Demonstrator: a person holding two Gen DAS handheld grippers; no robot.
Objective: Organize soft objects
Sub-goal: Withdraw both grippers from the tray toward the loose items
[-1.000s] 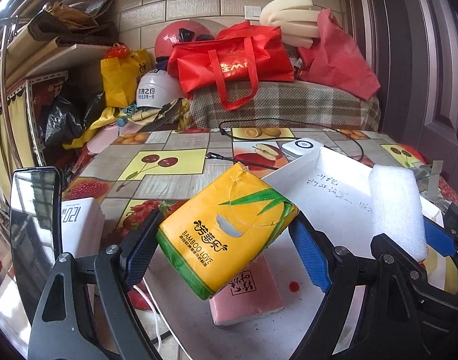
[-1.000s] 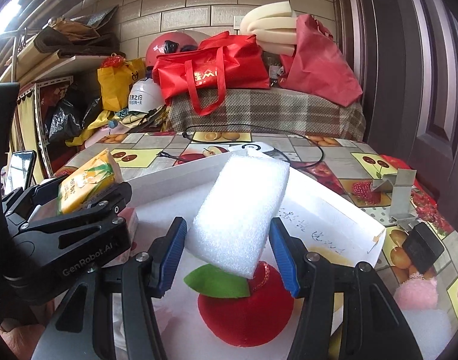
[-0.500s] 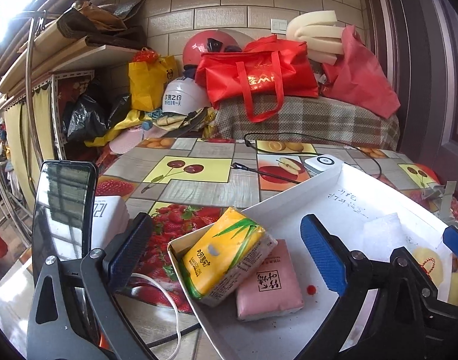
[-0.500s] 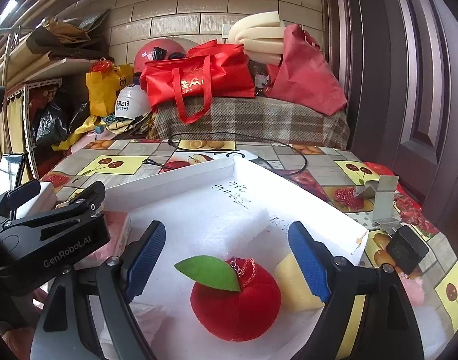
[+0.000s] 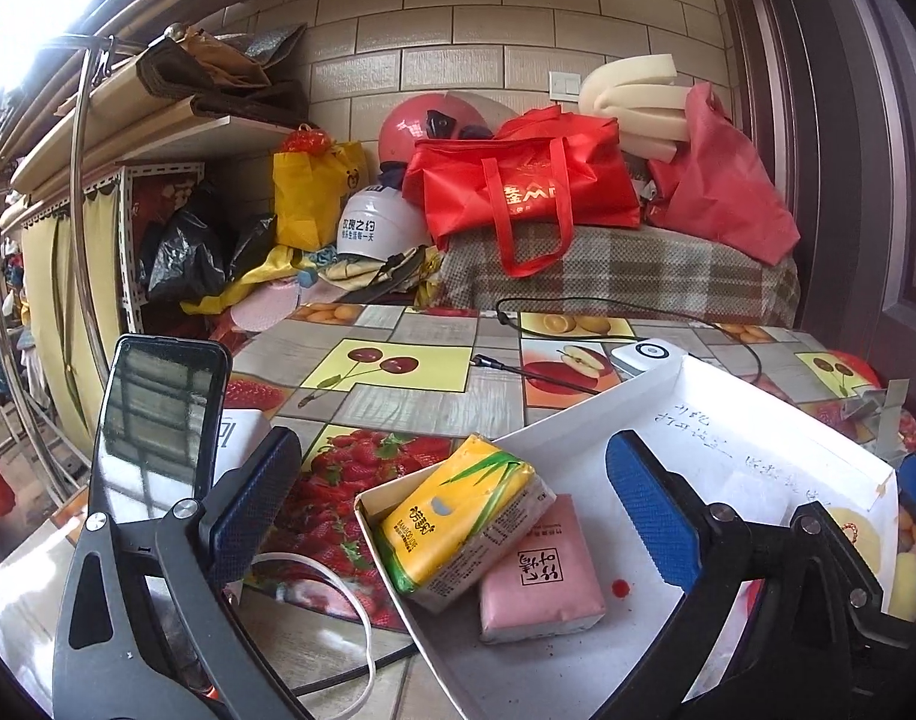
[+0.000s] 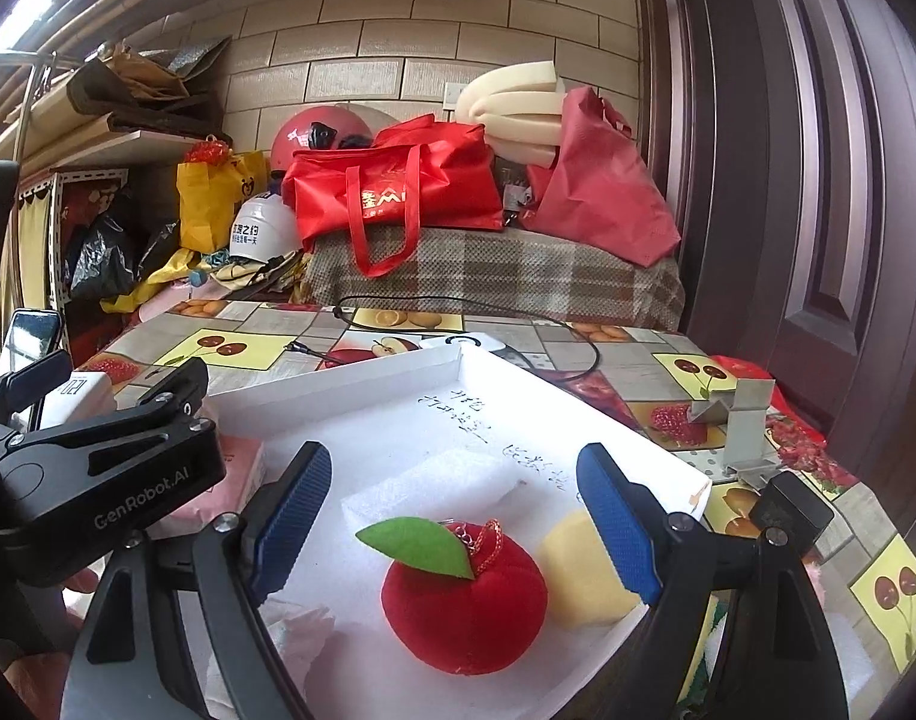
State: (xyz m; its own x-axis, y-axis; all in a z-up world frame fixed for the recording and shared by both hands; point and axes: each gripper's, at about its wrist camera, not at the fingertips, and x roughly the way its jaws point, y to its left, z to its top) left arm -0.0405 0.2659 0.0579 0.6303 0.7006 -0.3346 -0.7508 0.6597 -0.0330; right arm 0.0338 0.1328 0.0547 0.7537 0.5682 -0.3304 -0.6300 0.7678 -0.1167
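A shallow white box (image 5: 757, 414) (image 6: 362, 384) lies on the fruit-print table. In its near left corner a yellow tissue pack (image 5: 458, 516) leans on a pink tissue pack (image 5: 541, 570). My left gripper (image 5: 452, 504) is open and empty above and behind them. In the right wrist view a white foam block (image 6: 434, 480), a red plush apple (image 6: 463, 594) and a yellow sponge (image 6: 583, 570) lie in the box. My right gripper (image 6: 458, 516) is open and empty above them. The left gripper's body (image 6: 98, 462) shows at its left.
A phone (image 5: 158, 420) stands at the left with a white pack (image 5: 242, 438) behind it. A black cable (image 5: 577, 336) and white charger (image 5: 649, 354) lie behind the box. A metal bracket (image 6: 739, 426) and black adapter (image 6: 787, 510) sit right. Bags and helmets crowd the back.
Both grippers let go of their loads and pulled back. The yellow tissue pack now lies in the box on the pink pack; the white foam block lies in the box behind the apple.
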